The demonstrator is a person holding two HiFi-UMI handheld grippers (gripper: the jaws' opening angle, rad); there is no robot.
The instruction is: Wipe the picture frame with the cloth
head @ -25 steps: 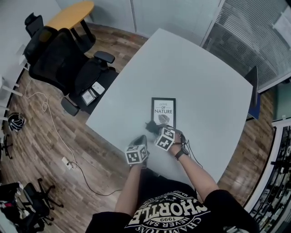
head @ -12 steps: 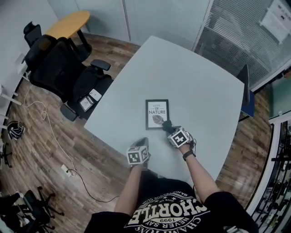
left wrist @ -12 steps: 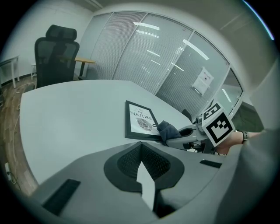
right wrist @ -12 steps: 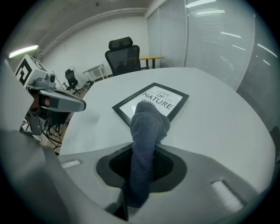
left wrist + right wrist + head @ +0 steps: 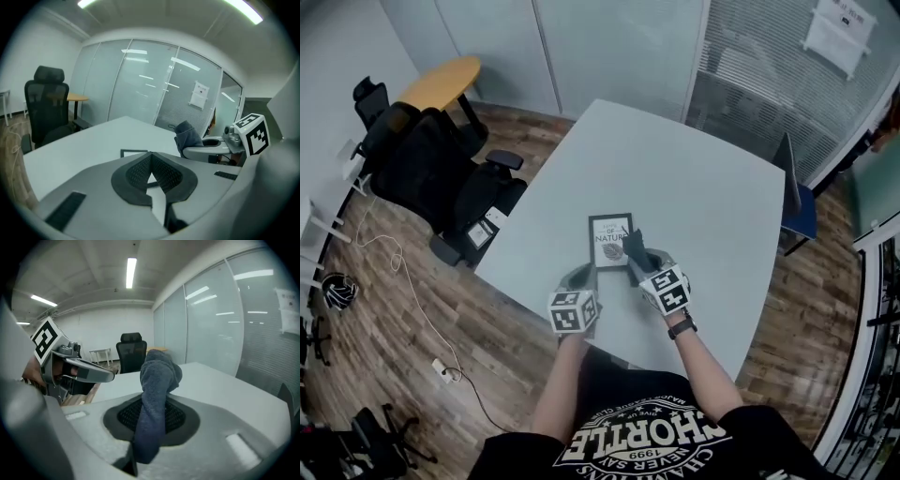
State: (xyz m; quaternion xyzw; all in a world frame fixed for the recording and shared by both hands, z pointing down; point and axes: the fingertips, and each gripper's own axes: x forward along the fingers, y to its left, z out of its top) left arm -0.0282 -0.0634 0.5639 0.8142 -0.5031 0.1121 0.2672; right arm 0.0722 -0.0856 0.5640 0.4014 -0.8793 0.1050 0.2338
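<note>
Firmly in the right tongs (image 5: 153, 401), cloth (image 5: 158, 373) over picture frame (image 5: 602, 230)

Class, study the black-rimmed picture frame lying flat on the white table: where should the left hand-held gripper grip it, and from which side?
Probably the near-left corner of the black-rimmed picture frame, approached low from the person's side. It lies flat, so only its thin rim offers purchase, and the dark grey cloth in the right hand-held gripper sits at its right side.
</note>
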